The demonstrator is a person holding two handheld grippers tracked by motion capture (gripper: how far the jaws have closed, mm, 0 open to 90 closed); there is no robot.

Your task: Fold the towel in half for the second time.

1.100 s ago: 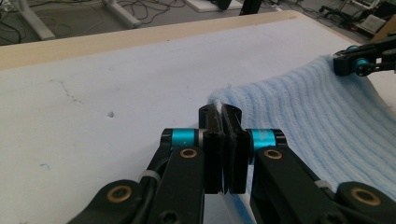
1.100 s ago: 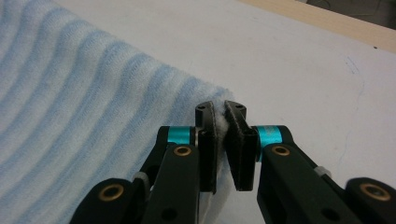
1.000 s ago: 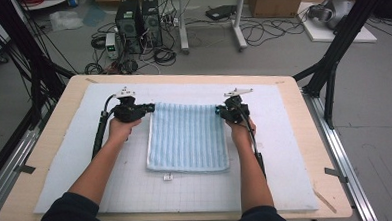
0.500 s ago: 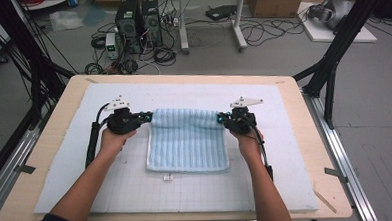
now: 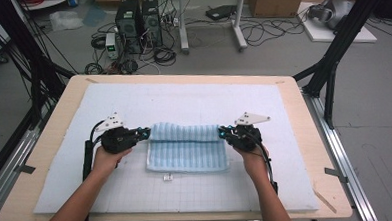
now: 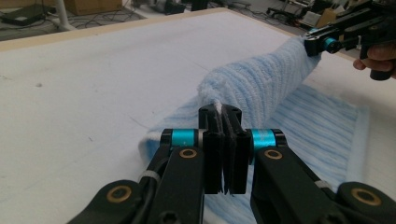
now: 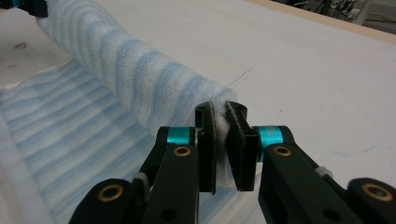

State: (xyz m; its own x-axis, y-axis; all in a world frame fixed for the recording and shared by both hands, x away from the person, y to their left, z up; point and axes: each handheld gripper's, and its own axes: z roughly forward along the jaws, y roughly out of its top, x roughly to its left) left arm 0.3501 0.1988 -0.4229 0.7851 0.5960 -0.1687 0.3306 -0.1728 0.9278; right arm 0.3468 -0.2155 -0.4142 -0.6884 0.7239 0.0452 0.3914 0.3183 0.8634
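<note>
Towel (image 5: 186,148), pale blue with darker blue stripes, lies near the middle of the white mat (image 5: 193,103) that covers the wooden counter (image 5: 304,116). Its far edge is lifted off the mat and curls back toward the person, making a rounded fold across the towel's width, while the near part lies flat. A small white tag (image 5: 167,177) sticks out at the near edge.

The left gripper (image 5: 144,133) holds the left end of the lifted edge. In the left gripper view the two black jaws are pressed almost together, with a thin strip of towel (image 6: 261,79) cloth pinched between them, and the raised fold runs away from them toward the other gripper (image 6: 327,43) at the upper right.

The right gripper (image 5: 224,133) holds the right end of the same edge. In the right gripper view its jaws stand slightly apart at the tips, clamped on a white tuft of the towel (image 7: 121,70) corner, and the striped roll stretches off to the upper left.

Both hands, left (image 5: 105,160) and right (image 5: 252,159), rest behind their grippers, on either side of the towel.
</note>
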